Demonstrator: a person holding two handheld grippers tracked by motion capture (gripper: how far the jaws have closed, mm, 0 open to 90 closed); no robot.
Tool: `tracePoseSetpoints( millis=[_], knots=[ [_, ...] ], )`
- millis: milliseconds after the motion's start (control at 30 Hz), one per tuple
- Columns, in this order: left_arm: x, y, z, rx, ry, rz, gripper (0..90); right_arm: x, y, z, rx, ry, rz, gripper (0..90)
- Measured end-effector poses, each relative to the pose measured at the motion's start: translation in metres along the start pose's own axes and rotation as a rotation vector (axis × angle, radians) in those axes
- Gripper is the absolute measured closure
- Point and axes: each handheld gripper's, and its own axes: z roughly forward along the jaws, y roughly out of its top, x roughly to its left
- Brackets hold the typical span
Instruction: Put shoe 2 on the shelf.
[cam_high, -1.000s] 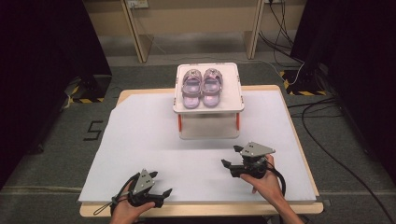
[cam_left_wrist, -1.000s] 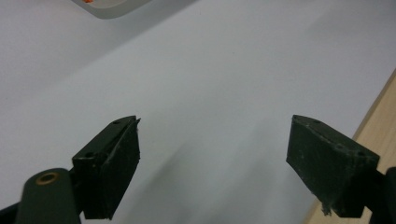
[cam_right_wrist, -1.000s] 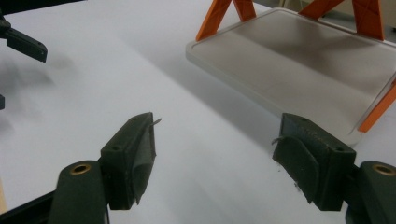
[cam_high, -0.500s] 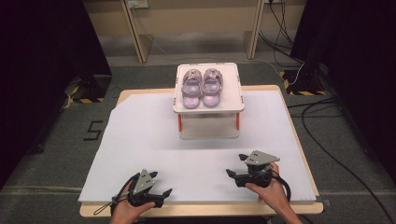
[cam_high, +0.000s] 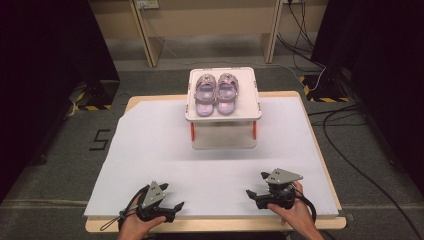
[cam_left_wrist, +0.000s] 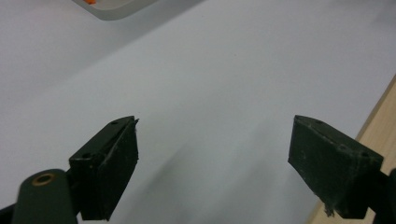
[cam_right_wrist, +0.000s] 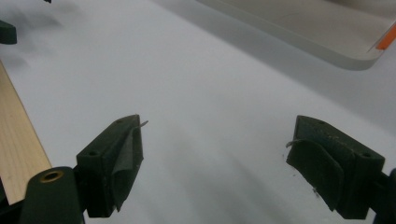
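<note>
Left hand-held gripper (cam_high: 167, 207) and right hand-held gripper (cam_high: 255, 194) low over the near edge of the white surface (cam_high: 150, 150), both wide open and empty, the right's jaws just opened further. From the high view alone: purple sandals (cam_high: 216, 93) side by side on the raised tray (cam_high: 255, 107), well apart at the far middle. In both gripper views just bare sheet between the pads, tray cut off at the top edge, sandals hidden
</note>
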Motion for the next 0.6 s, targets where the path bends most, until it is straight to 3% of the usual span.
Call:
tracePoseSetpoints(
  millis=[600],
  knots=[
    [0.000,0.000,0.000,-0.001,-0.002,-0.001,15.5,0.013,-0.015,-0.006,0.076,0.005,-0.014,17.7]
  ],
)
